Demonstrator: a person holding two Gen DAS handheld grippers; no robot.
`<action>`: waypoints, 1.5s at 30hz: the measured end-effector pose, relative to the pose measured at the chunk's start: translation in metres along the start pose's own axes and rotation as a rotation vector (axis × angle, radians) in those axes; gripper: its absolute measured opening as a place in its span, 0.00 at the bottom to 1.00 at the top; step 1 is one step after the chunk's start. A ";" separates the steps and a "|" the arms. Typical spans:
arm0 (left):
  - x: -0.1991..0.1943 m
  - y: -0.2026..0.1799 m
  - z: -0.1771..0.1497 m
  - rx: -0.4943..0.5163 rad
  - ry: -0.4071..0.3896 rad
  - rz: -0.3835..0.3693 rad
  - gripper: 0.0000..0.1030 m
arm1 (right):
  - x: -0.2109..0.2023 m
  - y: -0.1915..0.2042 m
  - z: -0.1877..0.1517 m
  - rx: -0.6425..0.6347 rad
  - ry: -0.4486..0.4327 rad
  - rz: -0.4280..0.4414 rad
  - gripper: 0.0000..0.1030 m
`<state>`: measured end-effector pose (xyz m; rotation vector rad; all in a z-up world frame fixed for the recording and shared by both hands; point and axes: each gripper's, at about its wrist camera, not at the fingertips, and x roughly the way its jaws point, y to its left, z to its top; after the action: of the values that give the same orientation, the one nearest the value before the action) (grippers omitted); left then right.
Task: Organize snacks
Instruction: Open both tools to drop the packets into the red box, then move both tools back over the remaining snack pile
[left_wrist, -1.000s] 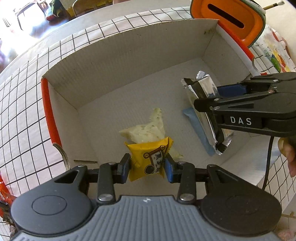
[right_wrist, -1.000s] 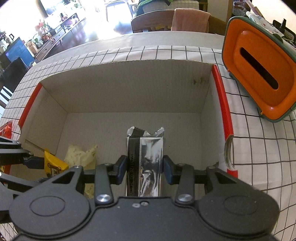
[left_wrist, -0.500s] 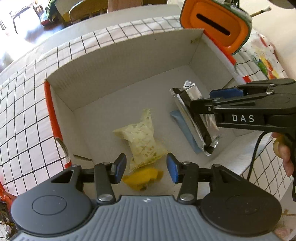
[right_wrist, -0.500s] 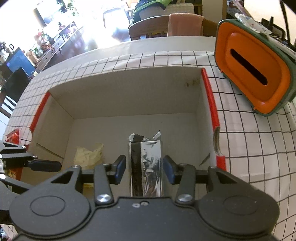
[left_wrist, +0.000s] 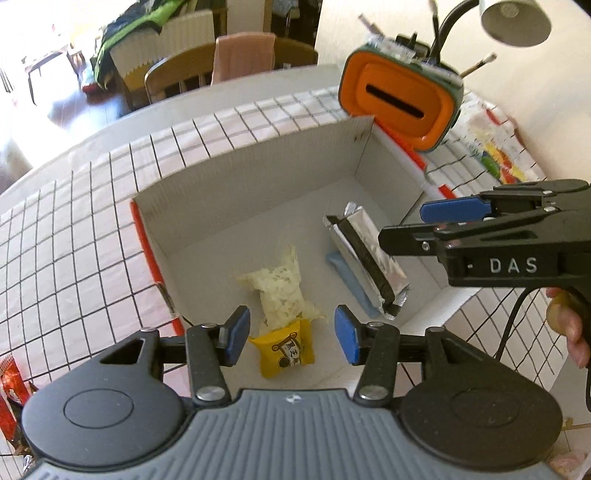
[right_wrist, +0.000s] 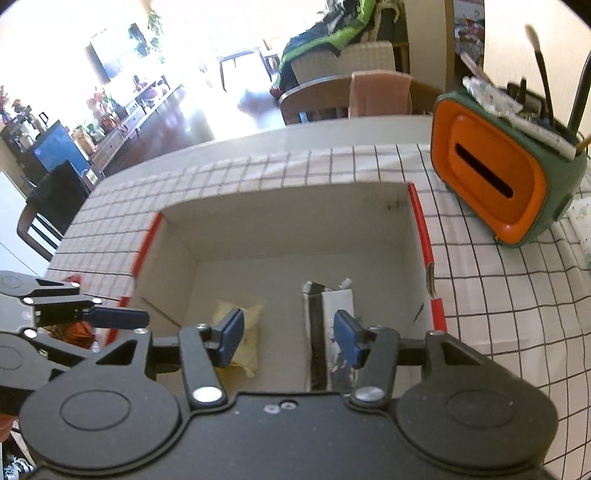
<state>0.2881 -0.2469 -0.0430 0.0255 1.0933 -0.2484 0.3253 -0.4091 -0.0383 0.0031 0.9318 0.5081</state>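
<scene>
Both grippers hang released above the white cardboard box (left_wrist: 236, 192), their jaws having just been opening. Between the blue pads of the left gripper (left_wrist: 291, 339), but lower down and untouched by them, lies the yellow snack packet (left_wrist: 286, 349) on the box floor, near the front wall. Just behind it, touching or overlapping its top edge, rests a pale crumpled snack bag (left_wrist: 280, 291). From the right side of the left wrist view, the right gripper (right_wrist: 288, 338) reaches in over the box with nothing pressed between its pads; a hand (left_wrist: 569, 325) grips its handle. Below it the silver foil snack bar (left_wrist: 365, 254) lies flat on the box floor, partly on top of a light blue packet (left_wrist: 351, 284), toward the right wall. The box has red-edged side rims and sits on a worktop (left_wrist: 74, 236) covered with a white grid-patterned cloth. Beyond its far right corner stands an orange and green container (right_wrist: 495, 184) with a slot in its face and brushes sticking out of the top.
</scene>
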 end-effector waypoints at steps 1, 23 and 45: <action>-0.005 0.001 -0.001 0.001 -0.013 -0.004 0.48 | -0.004 0.003 0.000 0.000 -0.011 0.000 0.57; -0.097 0.063 -0.056 -0.043 -0.204 0.018 0.68 | -0.037 0.084 -0.020 0.002 -0.149 0.029 0.90; -0.155 0.163 -0.134 -0.138 -0.343 0.117 0.87 | -0.010 0.184 -0.042 -0.126 -0.171 0.085 1.00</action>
<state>0.1385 -0.0403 0.0148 -0.0740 0.7618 -0.0671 0.2114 -0.2600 -0.0156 -0.0275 0.7331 0.6344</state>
